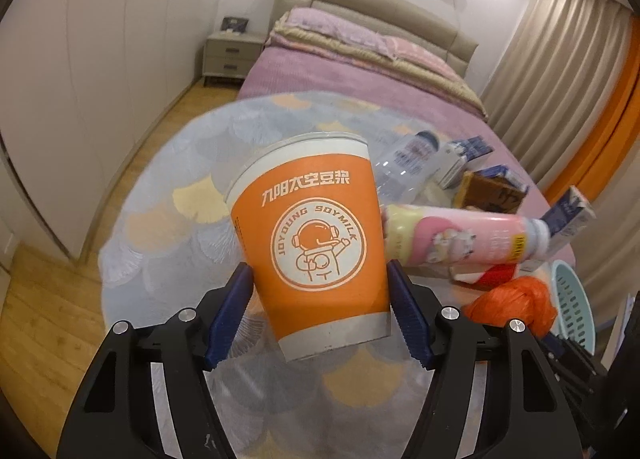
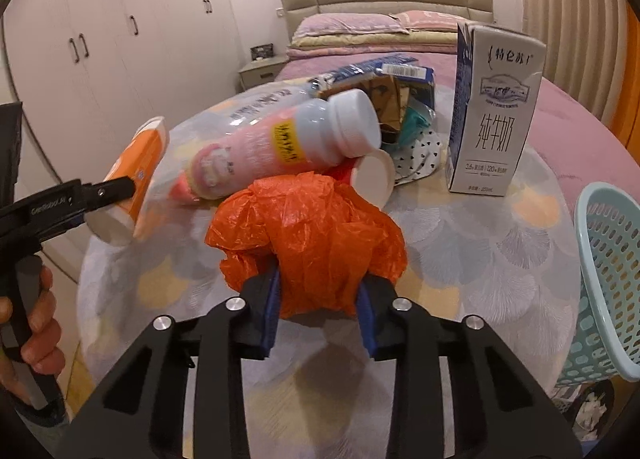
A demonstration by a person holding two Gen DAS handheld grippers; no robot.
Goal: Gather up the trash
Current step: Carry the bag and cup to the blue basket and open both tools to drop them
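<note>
My left gripper (image 1: 320,291) is shut on an orange soymilk paper cup (image 1: 316,243) and holds it above the round table (image 1: 168,195); the cup also shows tilted at the left of the right wrist view (image 2: 136,183). My right gripper (image 2: 318,299) is shut on a crumpled orange plastic bag (image 2: 308,235), which shows at the lower right of the left wrist view (image 1: 516,303). A pink yogurt bottle (image 2: 280,143) lies on the trash pile behind the bag. A white milk carton (image 2: 496,111) stands upright at the right.
A light blue plastic basket (image 2: 612,283) stands at the table's right edge. A clear plastic bottle (image 1: 404,167), flattened cartons (image 2: 384,79) and a red-and-white paper cup (image 2: 372,179) lie on the table. A bed (image 1: 360,71) is behind, wardrobes on the left.
</note>
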